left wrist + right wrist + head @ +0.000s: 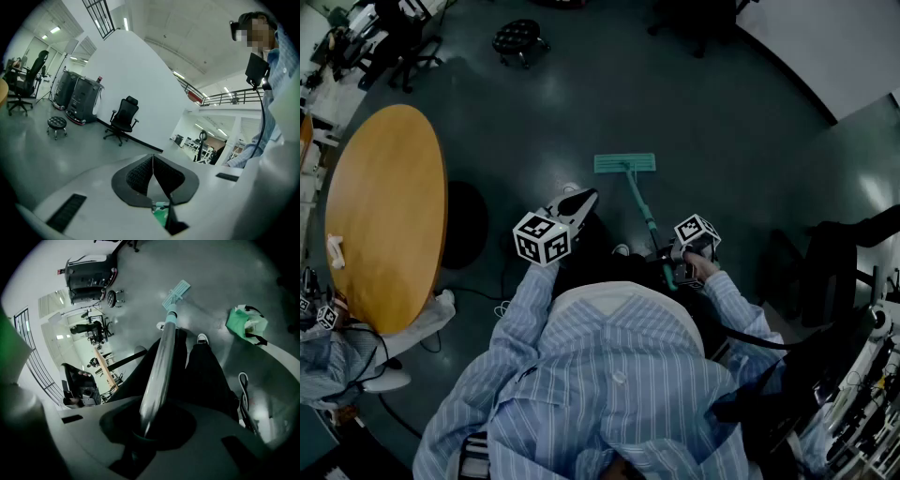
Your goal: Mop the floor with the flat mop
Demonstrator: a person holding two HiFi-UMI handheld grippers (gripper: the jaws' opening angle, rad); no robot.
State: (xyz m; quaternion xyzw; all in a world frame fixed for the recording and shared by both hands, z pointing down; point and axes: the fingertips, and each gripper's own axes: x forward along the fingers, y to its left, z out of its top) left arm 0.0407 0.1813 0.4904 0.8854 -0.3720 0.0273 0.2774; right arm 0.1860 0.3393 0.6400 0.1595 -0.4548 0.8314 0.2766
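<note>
Tongs on the right [678, 262] pinch the flat mop [638, 206] by its pole, pad on the floor [722, 112]. Left tongs [584, 198] are pressed together, empty

No text, label, brand, number or sign can be read in any of the views. The marker cube [542, 239] on the left gripper [581, 200] and the marker cube [696, 230] on the right gripper [673, 265] bear only black-and-white square patterns, not letters or digits. In the left gripper view a red patch [194, 97] on the far white wall, beside the railing, may be a sign, but it is too small and blurred to read.
</note>
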